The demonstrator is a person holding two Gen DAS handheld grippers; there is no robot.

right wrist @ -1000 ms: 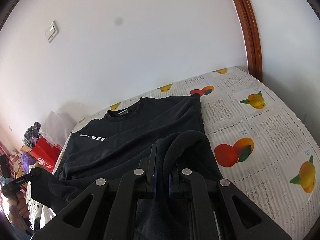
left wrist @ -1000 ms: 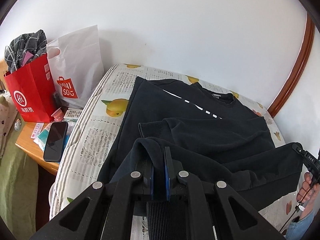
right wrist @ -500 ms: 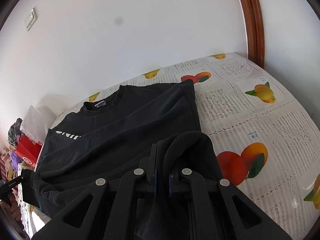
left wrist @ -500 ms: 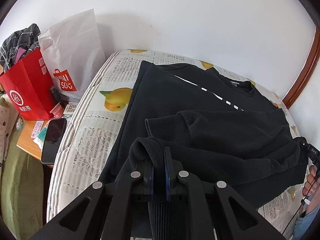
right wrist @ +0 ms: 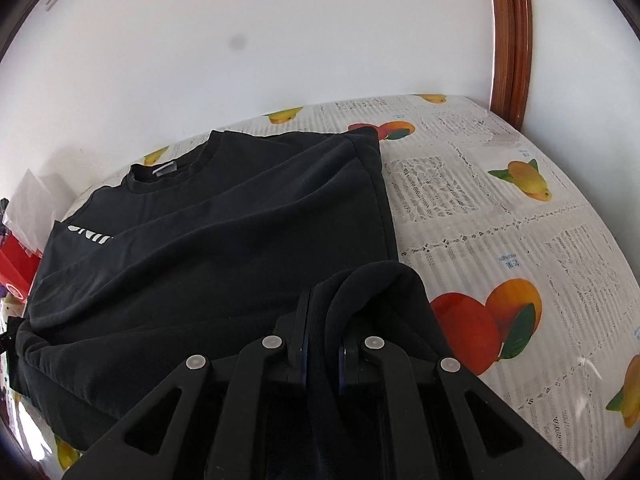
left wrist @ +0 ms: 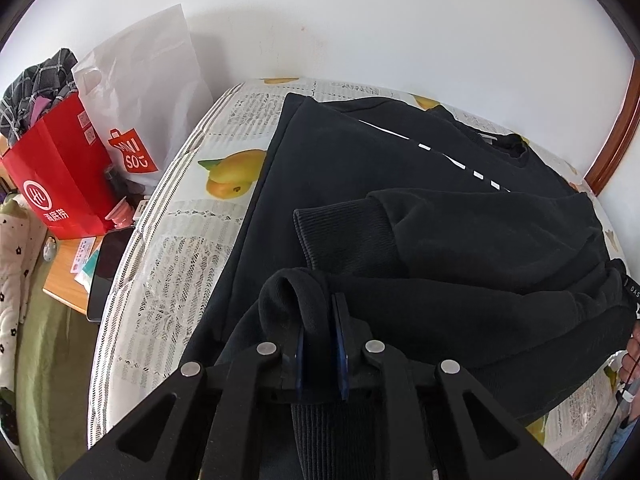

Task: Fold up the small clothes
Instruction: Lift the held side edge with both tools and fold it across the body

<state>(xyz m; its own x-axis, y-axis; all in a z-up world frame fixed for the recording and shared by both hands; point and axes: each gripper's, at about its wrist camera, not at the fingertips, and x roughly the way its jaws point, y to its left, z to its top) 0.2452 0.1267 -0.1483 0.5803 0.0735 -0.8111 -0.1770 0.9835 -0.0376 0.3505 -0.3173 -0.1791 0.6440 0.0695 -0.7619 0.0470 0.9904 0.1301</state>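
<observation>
A black sweatshirt (left wrist: 400, 168) with white lettering lies on the fruit-print bed cover (left wrist: 176, 272), neck toward the wall. One sleeve with a ribbed cuff (left wrist: 344, 232) is folded across its chest. My left gripper (left wrist: 320, 304) holds the lifted bottom hem at the left corner; its jaws are opening, with the thick fold still between the blue pads. My right gripper (right wrist: 322, 300) is shut on the sweatshirt (right wrist: 224, 216) at the right corner of the hem. The hem hangs between the two grippers, low over the shirt's body.
A red paper bag (left wrist: 60, 176) and a white shopping bag (left wrist: 148, 92) stand left of the bed. A phone (left wrist: 108, 268) lies on the side table (left wrist: 64, 280). A wooden door frame (right wrist: 512, 40) rises at the right. Bare bed cover (right wrist: 480, 200) lies right of the shirt.
Both grippers have sunk and moved forward over the bed, carrying the hem up over the shirt's body. The left pads now stand slightly wider apart.
</observation>
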